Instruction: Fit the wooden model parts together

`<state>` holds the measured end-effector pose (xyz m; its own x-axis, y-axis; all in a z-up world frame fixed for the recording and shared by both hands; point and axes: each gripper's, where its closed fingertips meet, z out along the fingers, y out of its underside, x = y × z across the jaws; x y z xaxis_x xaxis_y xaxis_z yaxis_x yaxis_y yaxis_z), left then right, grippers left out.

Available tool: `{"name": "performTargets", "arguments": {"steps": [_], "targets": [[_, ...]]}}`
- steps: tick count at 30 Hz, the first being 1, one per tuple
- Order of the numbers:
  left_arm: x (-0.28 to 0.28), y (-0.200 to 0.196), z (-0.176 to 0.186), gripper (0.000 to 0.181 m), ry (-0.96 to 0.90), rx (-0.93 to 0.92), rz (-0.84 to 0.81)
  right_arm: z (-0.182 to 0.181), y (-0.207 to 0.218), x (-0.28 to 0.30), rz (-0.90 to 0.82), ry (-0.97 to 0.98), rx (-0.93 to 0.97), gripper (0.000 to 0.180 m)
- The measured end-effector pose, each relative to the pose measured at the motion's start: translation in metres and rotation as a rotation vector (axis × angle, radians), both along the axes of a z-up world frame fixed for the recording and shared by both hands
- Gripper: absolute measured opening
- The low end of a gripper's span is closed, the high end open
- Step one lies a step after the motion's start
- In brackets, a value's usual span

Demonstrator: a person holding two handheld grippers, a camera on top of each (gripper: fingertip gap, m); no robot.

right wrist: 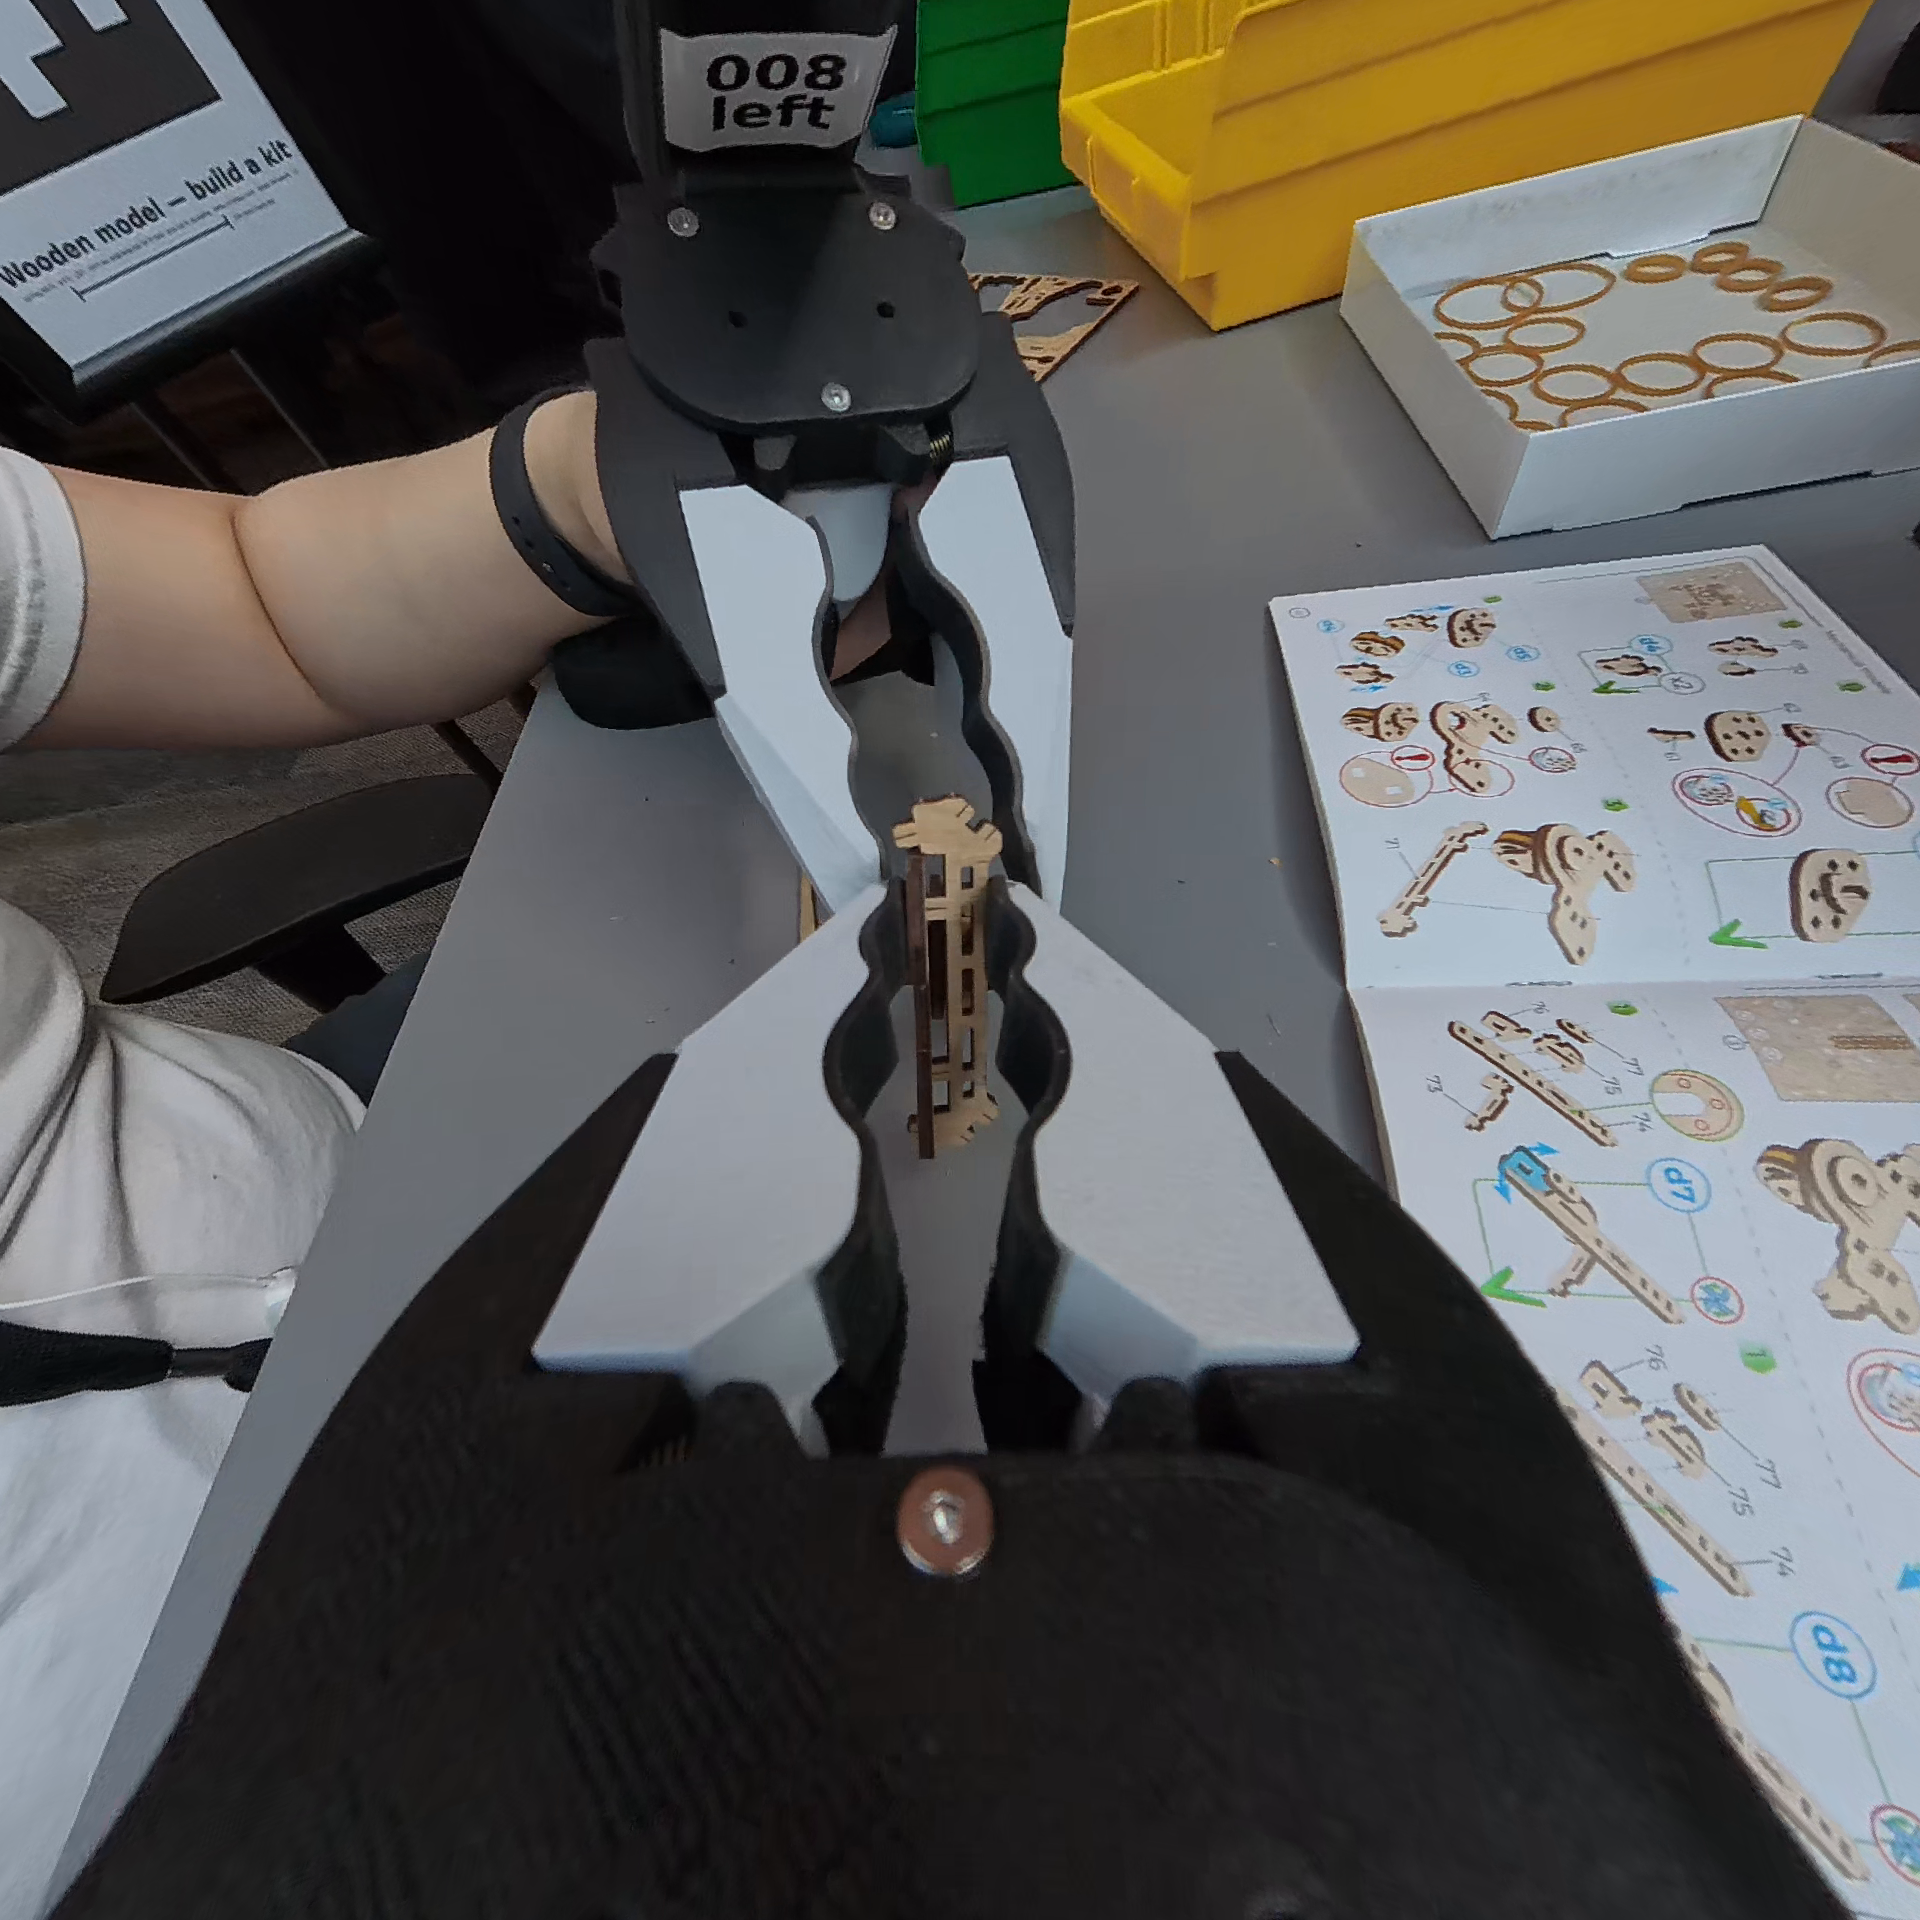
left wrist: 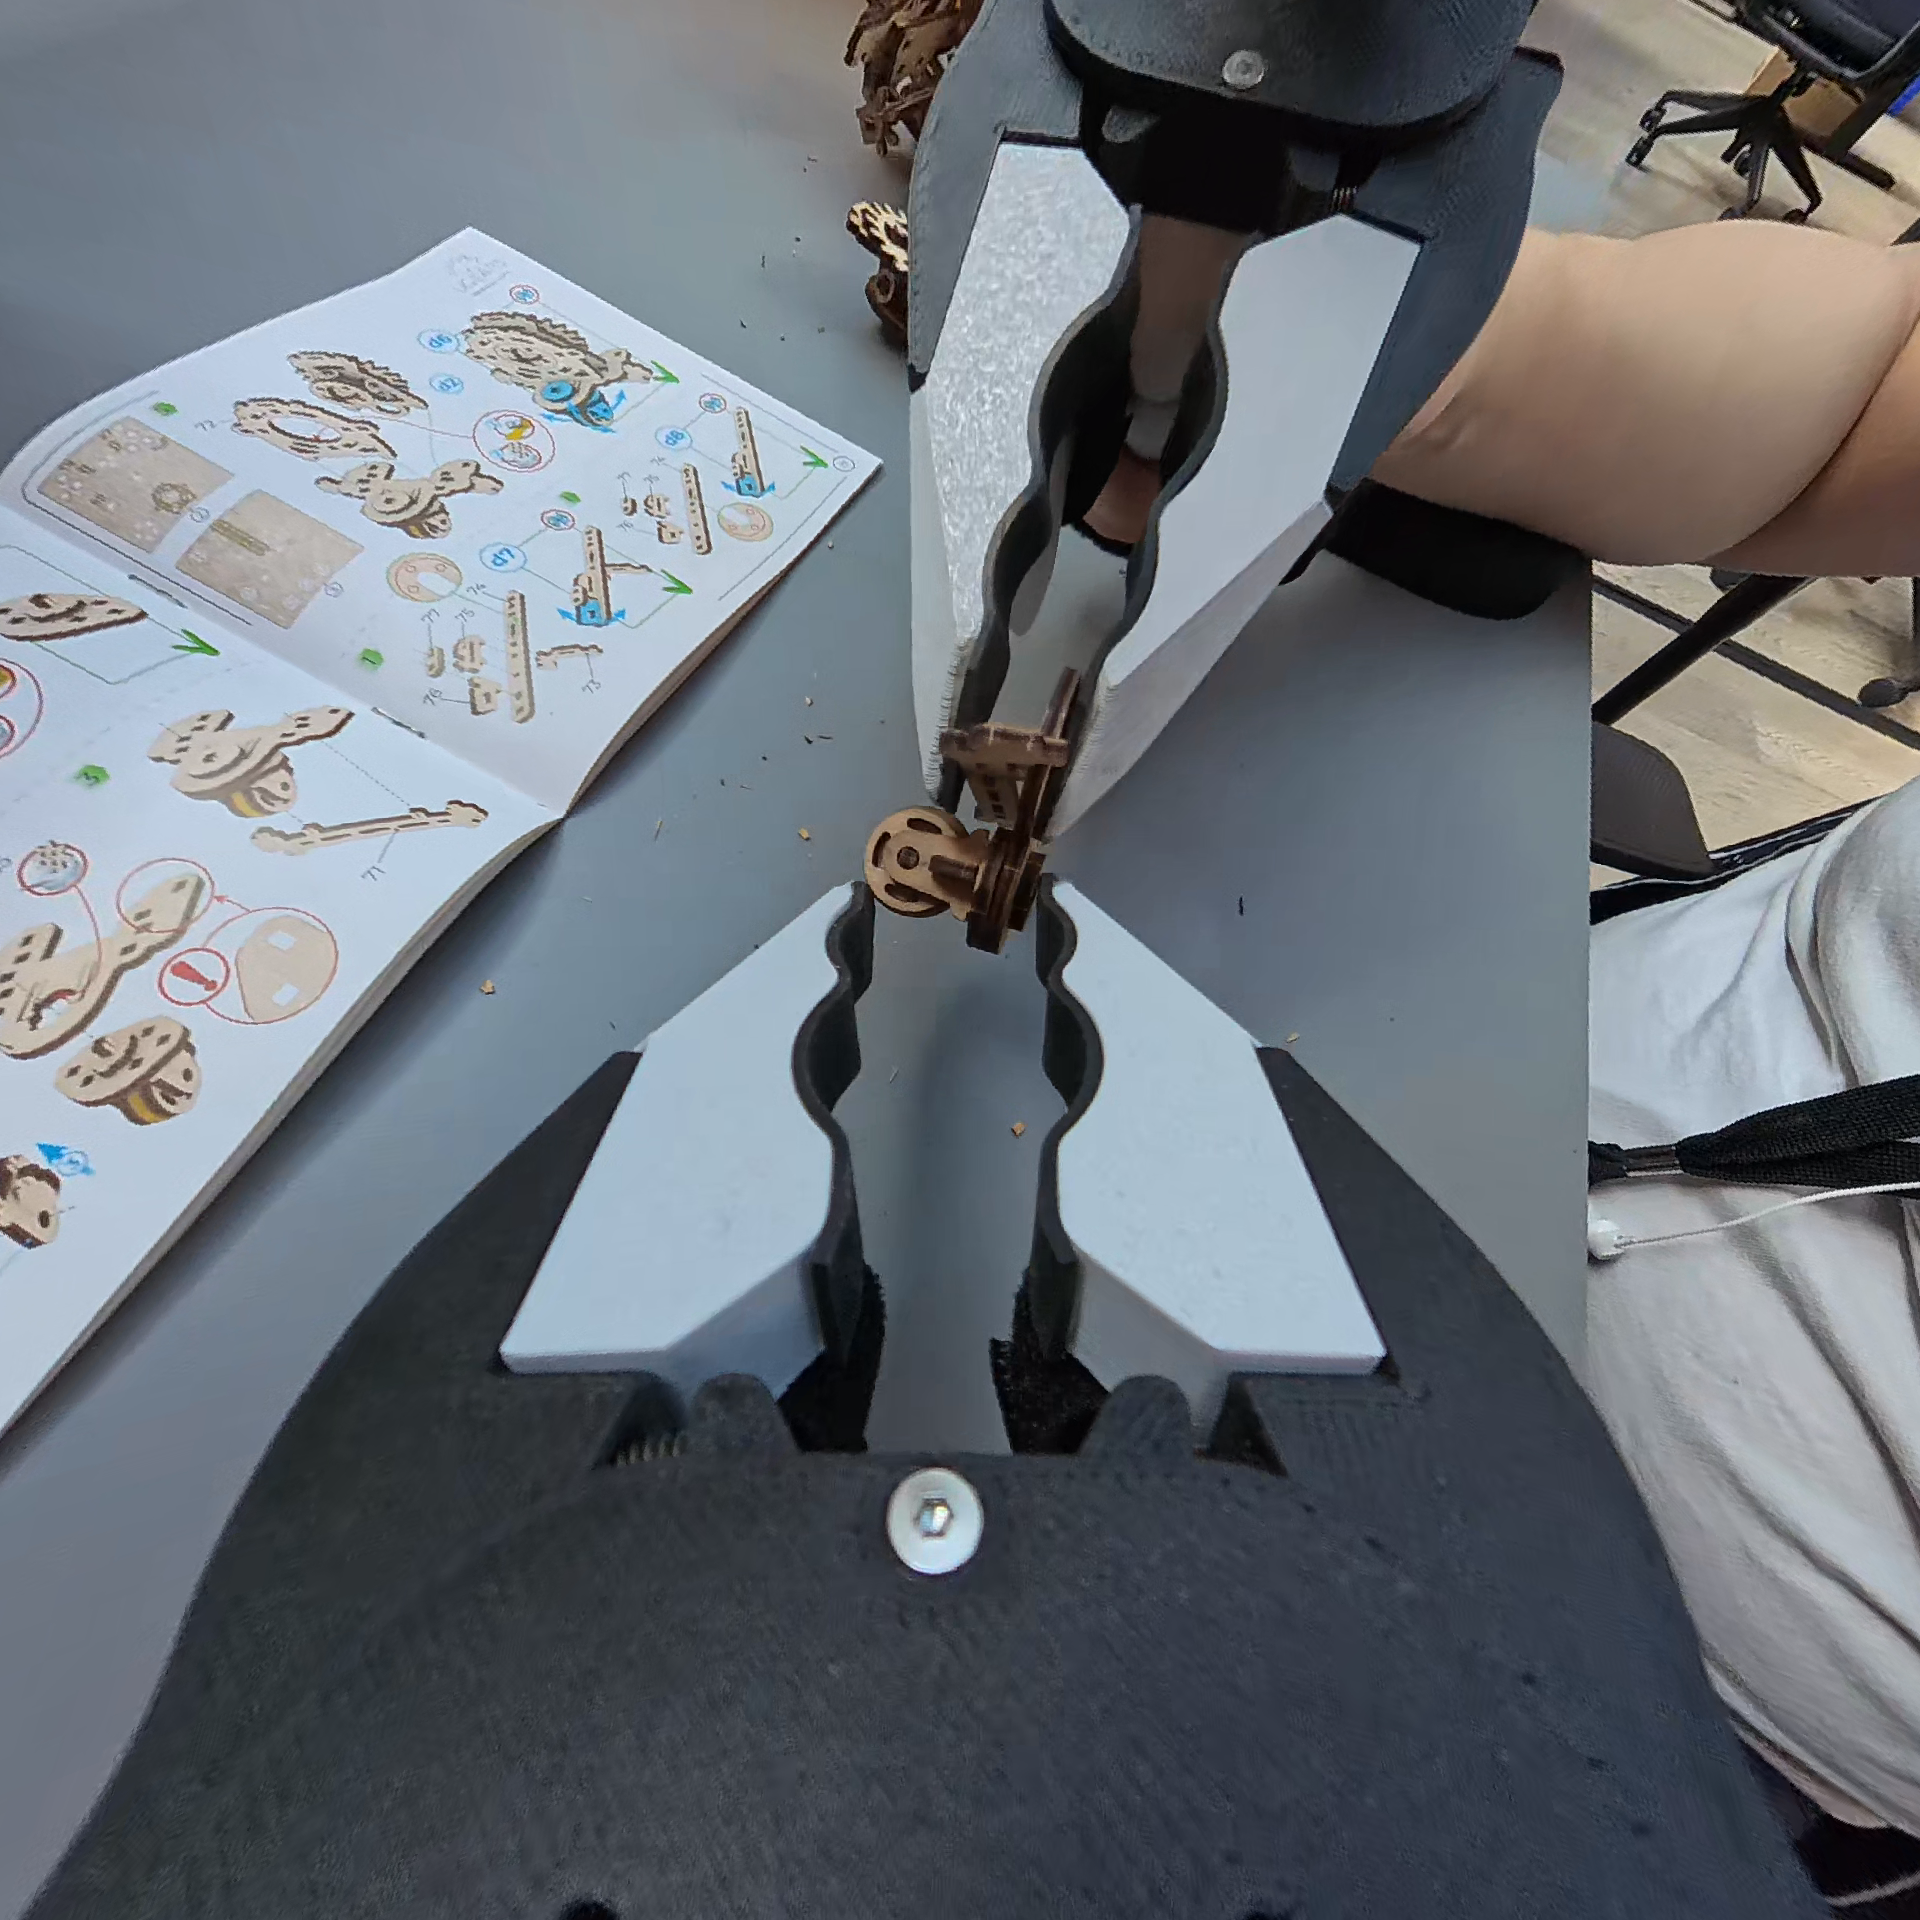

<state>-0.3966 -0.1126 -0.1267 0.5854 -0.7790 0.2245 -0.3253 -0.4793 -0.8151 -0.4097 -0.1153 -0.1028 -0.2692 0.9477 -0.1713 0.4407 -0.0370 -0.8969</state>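
Above the grey table, the right gripper was clamped on a slatted wooden strip, whose long axis ran along the fingers and pointed toward the opposing tool. The left gripper met it tip to tip, its jaws parted, with only one fingertip touching the wooden wheel sub-assembly fixed at the strip's far end. An instruction booklet lay open beside them. Judged from this, the coming move would require closing the left gripper on the wheel end.
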Motion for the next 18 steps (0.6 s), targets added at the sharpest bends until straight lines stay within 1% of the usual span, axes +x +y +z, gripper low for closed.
{"name": "performTargets", "arguments": {"steps": [3, 4, 5, 6, 8, 10, 12, 14, 15, 18], "targets": [[-0.001, 0.0, 0.003, 0.03, -0.011, 0.031, -0.009, 0.001, -0.001, 0.0, 0.012, -0.005, -0.051, 0.014], [-0.001, -0.002, 0.006, 0.03, -0.03, 0.04, -0.024, 0.003, -0.003, 0.001, 0.035, 0.009, -0.048, 0.013], [0.0, -0.003, 0.012, 0.035, -0.059, 0.062, -0.036, 0.005, -0.002, 0.001, 0.036, 0.025, -0.017, 0.013], [0.0, -0.005, 0.021, 0.039, -0.093, 0.099, -0.05, 0.005, -0.001, 0.002, 0.04, 0.024, 0.006, 0.013], [0.002, -0.009, 0.04, 0.041, -0.139, 0.205, -0.077, 0.005, -0.007, 0.005, 0.076, 0.022, 0.016, 0.013], [0.001, -0.008, 0.05, 0.042, -0.114, 0.319, -0.069, 0.002, -0.01, 0.005, 0.096, 0.006, 0.036, 0.013], [0.004, -0.009, 0.049, 0.041, -0.058, 0.378, -0.087, -0.002, -0.012, 0.004, 0.097, -0.007, 0.073, 0.013], [0.005, -0.009, 0.042, 0.039, -0.01, 0.387, -0.091, -0.001, -0.016, 0.004, 0.111, 0.002, 0.095, 0.013], [0.006, -0.009, 0.039, 0.032, 0.007, 0.387, -0.096, 0.0, -0.018, 0.004, 0.12, 0.006, 0.103, 0.013], [0.008, -0.012, 0.034, 0.024, 0.031, 0.392, -0.121, -0.004, -0.018, 0.004, 0.114, -0.013, 0.104, 0.013]]}}
